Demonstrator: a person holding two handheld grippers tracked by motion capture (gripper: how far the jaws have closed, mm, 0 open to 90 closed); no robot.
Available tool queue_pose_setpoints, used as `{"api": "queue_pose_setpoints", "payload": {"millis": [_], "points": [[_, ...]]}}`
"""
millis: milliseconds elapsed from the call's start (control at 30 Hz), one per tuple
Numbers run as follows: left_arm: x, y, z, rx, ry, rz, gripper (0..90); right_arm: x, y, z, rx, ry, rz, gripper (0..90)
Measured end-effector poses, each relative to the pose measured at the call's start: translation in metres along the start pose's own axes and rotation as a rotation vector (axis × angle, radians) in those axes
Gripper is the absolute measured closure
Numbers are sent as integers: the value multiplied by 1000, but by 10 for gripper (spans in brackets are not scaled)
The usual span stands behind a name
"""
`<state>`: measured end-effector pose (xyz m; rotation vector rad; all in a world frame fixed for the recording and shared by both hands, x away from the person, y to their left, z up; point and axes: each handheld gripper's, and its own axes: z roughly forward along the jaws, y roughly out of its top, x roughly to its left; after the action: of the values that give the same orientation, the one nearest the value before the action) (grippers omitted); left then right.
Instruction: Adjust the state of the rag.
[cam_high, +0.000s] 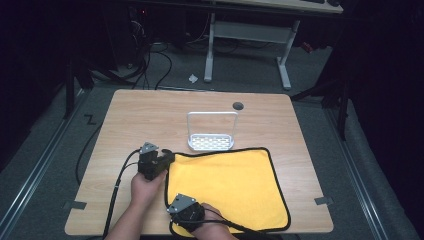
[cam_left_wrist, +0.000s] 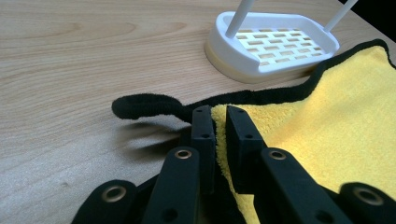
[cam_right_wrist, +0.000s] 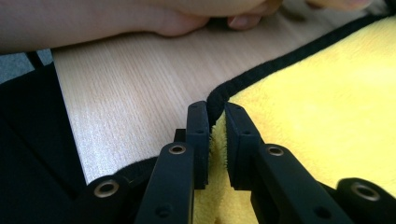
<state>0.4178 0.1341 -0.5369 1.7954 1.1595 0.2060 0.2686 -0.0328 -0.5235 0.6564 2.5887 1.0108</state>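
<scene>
Gripping the yellow cloth (cam_high: 227, 185) at two corners of its left edge — that is the step in hand, judged from how both tools sit. The cloth lies flat on the counter (cam_high: 150, 115), spread over the near right part, black-trimmed all round, its far edge just beside the white rack (cam_high: 212, 131).

Left gripper (cam_high: 167, 157): at the far left corner of the cloth. In the left gripper view the jaws stand narrow with the yellow pile and black trim pinched between the pads; a black hanging loop (cam_left_wrist: 144, 106) trails off the corner onto bare wood, free of the jaws.

Right gripper (cam_high: 172, 212): at the near left corner, close to the counter's front edge. In the right gripper view the jaws are likewise narrow, closed on the trimmed edge of the cloth, yellow pile showing in the gap.

Key relation — the held edge runs near-to-far between the two grippers, and the whole body of the cloth lies to the right of both. So any fold or lift would have to carry this edge rightward, over the cloth, toward the free right edge (cam_high: 280, 190). The two hands look about evenly placed along the edge, one at each end.

Watch point: the rack touches or nearly touches the far edge; whether the cloth overlaps its base I cannot tell, and a lift at the far corner could brush it
</scene>
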Motion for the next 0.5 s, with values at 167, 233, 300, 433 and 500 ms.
{"api": "queue_pose_setpoints", "payload": {"millis": [167, 233, 300, 433, 500], "points": [[0, 1, -5, -53, -47, -20, 832, -3, 6, -23, -83, -27, -1, 823], [0, 2, -7, -73, -64, -50, 834, -5, 8, -33, -122, -33, -4, 823], [-1, 3, -8, -93, -80, -91, 835, -6, 11, -41, -156, -45, 7, 824], [-2, 4, -14, -137, -74, -128, 838, -5, 18, -50, -203, -47, 15, 826], [1, 5, -21, -162, -70, -128, 839, -2, 23, -49, -214, -46, 2, 826]]}}
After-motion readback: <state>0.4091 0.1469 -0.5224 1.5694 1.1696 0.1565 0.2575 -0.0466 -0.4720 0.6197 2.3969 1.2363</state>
